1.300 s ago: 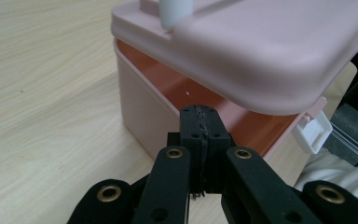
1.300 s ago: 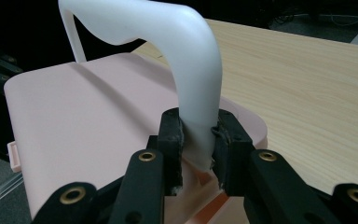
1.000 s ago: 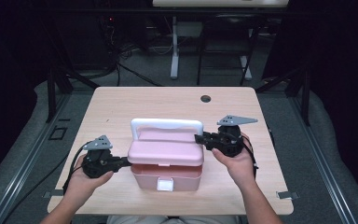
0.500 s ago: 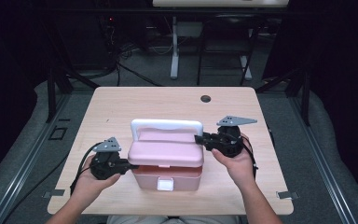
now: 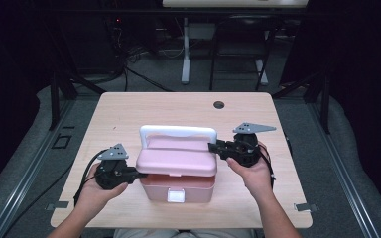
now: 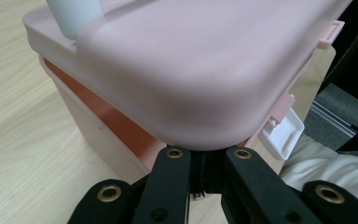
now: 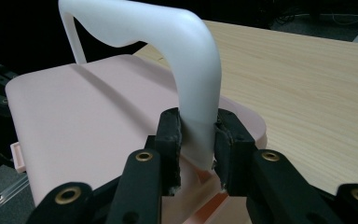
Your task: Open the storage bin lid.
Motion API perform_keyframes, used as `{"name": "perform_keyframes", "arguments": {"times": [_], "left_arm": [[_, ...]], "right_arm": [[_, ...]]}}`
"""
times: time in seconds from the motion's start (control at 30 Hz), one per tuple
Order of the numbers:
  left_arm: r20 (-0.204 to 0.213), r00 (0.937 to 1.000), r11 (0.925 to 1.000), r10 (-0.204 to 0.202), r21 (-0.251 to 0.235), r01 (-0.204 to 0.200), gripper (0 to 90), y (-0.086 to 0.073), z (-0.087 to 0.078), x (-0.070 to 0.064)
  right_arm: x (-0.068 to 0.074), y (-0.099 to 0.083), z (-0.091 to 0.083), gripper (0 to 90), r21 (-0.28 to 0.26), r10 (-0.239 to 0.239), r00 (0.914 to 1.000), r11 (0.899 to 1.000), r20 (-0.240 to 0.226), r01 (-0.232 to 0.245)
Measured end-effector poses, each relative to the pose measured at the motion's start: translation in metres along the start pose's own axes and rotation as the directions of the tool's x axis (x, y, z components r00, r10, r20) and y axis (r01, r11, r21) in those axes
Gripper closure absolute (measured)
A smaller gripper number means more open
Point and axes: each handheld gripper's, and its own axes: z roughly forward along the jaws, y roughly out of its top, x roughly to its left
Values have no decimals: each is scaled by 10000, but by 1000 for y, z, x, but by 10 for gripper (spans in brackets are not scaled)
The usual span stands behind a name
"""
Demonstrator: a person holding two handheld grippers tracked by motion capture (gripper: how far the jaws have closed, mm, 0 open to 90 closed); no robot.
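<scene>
High view shows one pink box (image 5: 178, 171) on the table (image 5: 129, 114), between my two grippers. Right gripper (image 7: 196, 140) is clamped on the white handle (image 7: 191, 70). Left gripper (image 6: 204, 163) sits under the lid (image 6: 191, 70) corner, jaws narrow; whether it grips, I cannot tell. One white latch (image 6: 282, 135) shows beside it.

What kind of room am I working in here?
Probably a lab or recording booth: a bare wooden table under dark surroundings, loose cables on the floor, metal rails beside it, and one pink box.
</scene>
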Motion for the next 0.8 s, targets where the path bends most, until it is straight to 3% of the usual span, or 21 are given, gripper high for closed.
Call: {"name": "perform_keyframes", "arguments": {"times": [0.8], "left_arm": [[-59, 10000, 9993, -61, -356, 59, 900, 26, -11, 4]], "right_arm": [[-4, 2, -26, 729, -574, 53, 9995, 9983, 299, -36]]}}
